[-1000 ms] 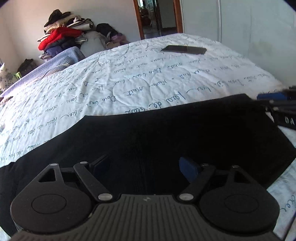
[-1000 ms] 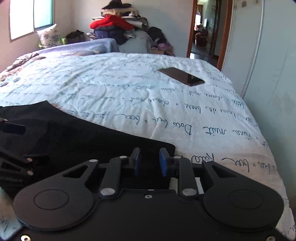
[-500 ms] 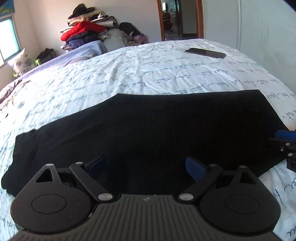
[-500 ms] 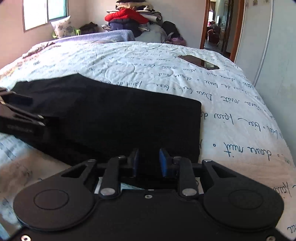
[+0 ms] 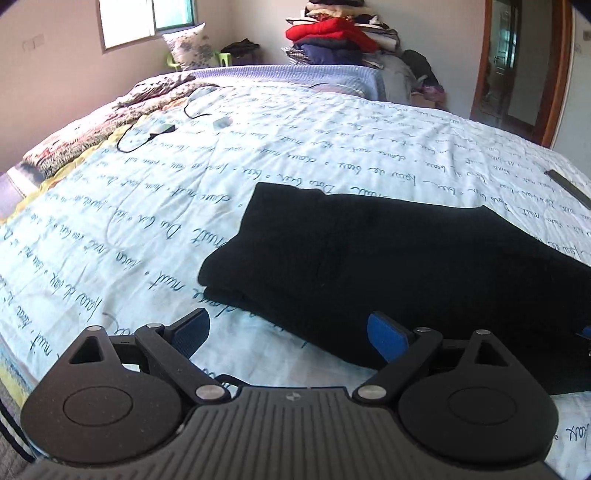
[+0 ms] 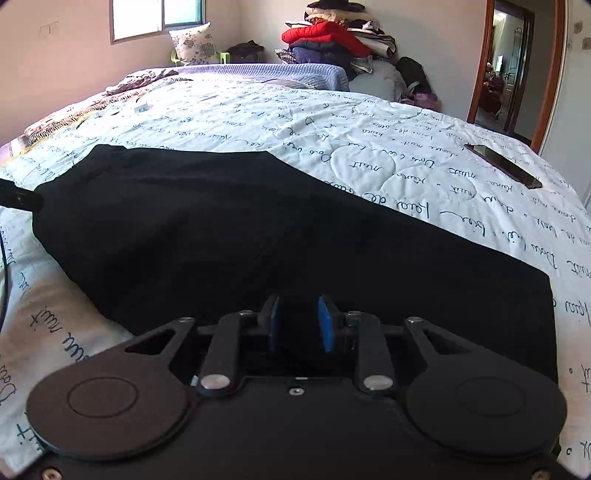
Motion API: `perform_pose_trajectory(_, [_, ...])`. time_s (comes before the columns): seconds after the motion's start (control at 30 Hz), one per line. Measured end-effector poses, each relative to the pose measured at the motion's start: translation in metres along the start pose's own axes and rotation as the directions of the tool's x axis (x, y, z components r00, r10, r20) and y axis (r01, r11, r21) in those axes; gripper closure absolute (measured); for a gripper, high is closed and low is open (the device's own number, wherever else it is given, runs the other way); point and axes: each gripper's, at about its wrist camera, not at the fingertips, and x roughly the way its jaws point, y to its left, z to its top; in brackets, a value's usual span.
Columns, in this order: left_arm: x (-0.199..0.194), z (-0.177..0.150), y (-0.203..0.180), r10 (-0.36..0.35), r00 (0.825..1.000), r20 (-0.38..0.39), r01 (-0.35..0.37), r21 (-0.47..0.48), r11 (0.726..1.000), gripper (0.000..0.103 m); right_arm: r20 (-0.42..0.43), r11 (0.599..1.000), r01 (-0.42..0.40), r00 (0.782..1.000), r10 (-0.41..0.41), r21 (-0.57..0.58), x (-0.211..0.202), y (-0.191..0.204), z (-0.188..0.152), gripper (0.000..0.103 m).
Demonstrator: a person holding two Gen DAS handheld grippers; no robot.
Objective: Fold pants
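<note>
Pants (image 5: pixel 388 266): one black pair, folded flat on the quilt (image 5: pixel 258 155), ahead of both tongs.
Left tongs (image 5: pixel 288 334): spread wide, nothing between the pads; pants' folded end lies just ahead, to the right.
Right tongs (image 6: pixel 297 325): narrow gap over the pants; a grip cannot be told.
Left view only: one cable (image 5: pixel 147 134) far ahead.
Right view: one phone (image 6: pixel 502 166), whole, far right.
Both views: one clothes pile (image 6: pixel 332 40).

One pair of black pants (image 5: pixel 388 258), two grippers (image 5: pixel 288 332) (image 6: pixel 297 325), one bed quilt (image 6: pixel 258 110), one dark phone (image 6: pixel 502 166), one floral pillow (image 5: pixel 188 46), one clothes pile (image 6: pixel 332 40), one window (image 5: pixel 147 18), one doorway (image 6: pixel 506 74)
</note>
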Motion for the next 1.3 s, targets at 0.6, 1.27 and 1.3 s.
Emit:
perform_pose_trajectory(0.6, [-0.021,-0.006,-0.034,-0.087,0.996,0.029,0.085,0.082,0.993,0.009,0.076,0.996,0.033,0.996,-0.040,0.088,-0.034,-0.012,-0.006,0.074])
perform_pose_trajectory(1.27, [-0.036,-0.004,-0.018,-0.080,0.995,0.058,0.075,0.085,0.994,0.008,0.115,0.996,-0.042,0.993,0.033,0.075,-0.031,0.012,0.012,0.074])
perform_pose_trajectory(1.3, [-0.034,-0.002,-0.017,-0.073,0.995,0.069,0.066,0.099,0.993,0.008,0.122,0.996,-0.047,0.992,0.037,0.074,-0.032,0.016,0.013,0.074])
